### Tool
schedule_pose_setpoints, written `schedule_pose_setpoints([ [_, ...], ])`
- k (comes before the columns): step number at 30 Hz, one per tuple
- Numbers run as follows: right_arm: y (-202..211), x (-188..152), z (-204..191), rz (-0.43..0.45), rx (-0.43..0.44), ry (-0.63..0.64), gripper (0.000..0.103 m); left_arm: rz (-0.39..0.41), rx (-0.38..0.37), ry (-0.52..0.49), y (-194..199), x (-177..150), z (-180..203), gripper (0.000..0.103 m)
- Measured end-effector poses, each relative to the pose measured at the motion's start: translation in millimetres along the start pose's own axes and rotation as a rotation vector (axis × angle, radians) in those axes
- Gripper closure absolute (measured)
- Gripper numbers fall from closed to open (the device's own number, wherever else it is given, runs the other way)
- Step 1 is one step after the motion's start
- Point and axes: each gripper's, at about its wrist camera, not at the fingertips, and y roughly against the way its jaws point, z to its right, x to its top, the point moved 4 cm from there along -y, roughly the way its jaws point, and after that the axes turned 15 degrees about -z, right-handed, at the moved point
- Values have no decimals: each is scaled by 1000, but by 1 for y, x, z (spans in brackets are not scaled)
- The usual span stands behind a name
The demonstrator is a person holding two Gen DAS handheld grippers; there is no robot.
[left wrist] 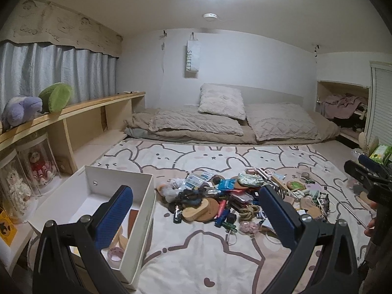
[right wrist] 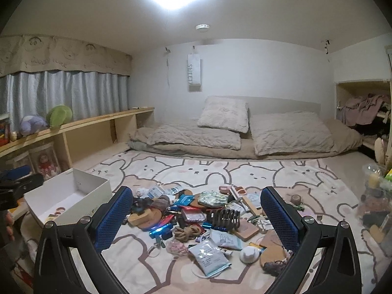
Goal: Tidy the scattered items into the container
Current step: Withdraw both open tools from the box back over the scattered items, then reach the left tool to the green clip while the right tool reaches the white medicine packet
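Grippers: we see the left gripper point(left wrist: 196, 220) and the right gripper point(right wrist: 196, 220) with fingers spread wide, holding nothing.
Container: one white box point(left wrist: 144, 210) on the rabbit-print blanket point(left wrist: 196, 257), left of the heap; tape rolls point(left wrist: 116, 253) already lie inside, and we cannot count them with certainty.
Items: pile point(right wrist: 196, 218) heaped mid-blanket, too many to count; one black spiral clip point(right wrist: 224, 218), one white foil pouch point(right wrist: 208, 257), one coil of rope point(right wrist: 187, 232).
Advice: we judge an edge piece best taken first; close squarely on one thing; release it low over the box.
Pillows: three.
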Motion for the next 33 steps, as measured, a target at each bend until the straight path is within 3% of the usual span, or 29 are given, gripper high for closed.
schedule_pose_setpoints([
  [8, -1, -16, 13, 30, -76, 25, 0, -10, -10, -5, -17, -6, 10, 0],
  [17, -21, -34, 39, -40, -17, -71, 0, -57, -38, -17, -50, -17, 23, 0],
  [22, -30, -46, 53, -52, -60, -86, 0, -101, -56, -19, -74, -26, 32, 0],
  [33, -79, -86, 88, -216, -125, -122, 0, -248, -122, 4, -136, -48, 49, 0],
])
